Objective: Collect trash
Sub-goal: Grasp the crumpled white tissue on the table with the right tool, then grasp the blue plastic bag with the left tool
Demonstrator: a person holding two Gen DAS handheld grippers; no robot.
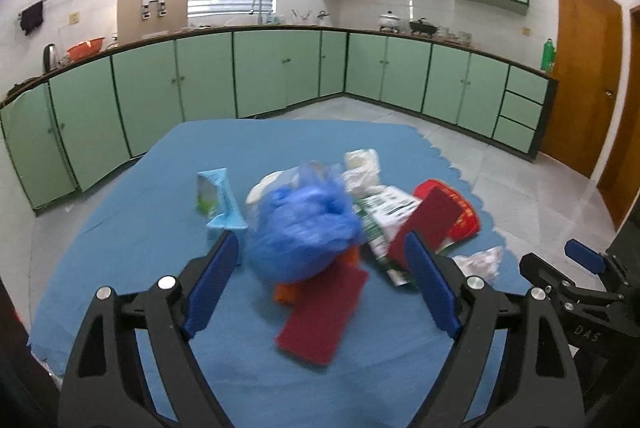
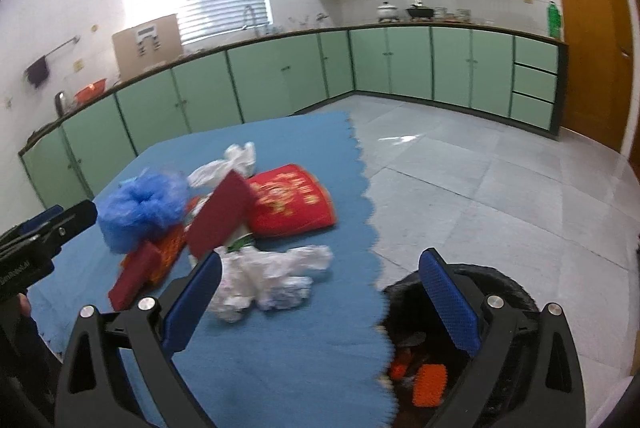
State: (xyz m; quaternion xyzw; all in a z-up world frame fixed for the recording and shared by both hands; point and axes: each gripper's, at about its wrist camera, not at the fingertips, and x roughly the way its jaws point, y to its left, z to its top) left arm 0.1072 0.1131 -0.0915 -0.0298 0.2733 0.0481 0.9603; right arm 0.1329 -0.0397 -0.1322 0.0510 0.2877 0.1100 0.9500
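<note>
**Ana:** Over the blue table (image 1: 132, 248), left gripper (image 1: 322, 260) hangs with its jaws spread wide and empty, lined up on the blue bag (image 1: 304, 224), which sits crumpled on top of the pile mid-table.

**Ben:** And the right gripper (image 2: 320, 276)?

**Ana:** Wide open too, nothing in it, hovering at the table's right edge. One finger is over the white wrap (image 2: 264, 280), the other over the bin (image 2: 516, 292) on the floor just beside the table. Orange scraps (image 2: 430, 382) are in there already.

**Ben:** So what makes a clean pick?

**Ana:** For my money, come straight down, straddle the bag's bulk, and close slowly so the thin plastic bunches between the pads instead of slipping out.

**Ben:** Anything in the way?

**Ana:** Plenty. The bag rests on a dark red card (image 1: 324, 312) and an orange piece (image 1: 286, 292). A teal pack (image 1: 220, 200) lies just left, a green-and-white carton (image 1: 384, 224) just right, and a red pouch (image 2: 292, 196) beyond. Close too low and a neighbour could come along.

**Ben:** And the carry?

**Ana:** Rightward to the bin, so the other claw likely needs to clear out.
</note>
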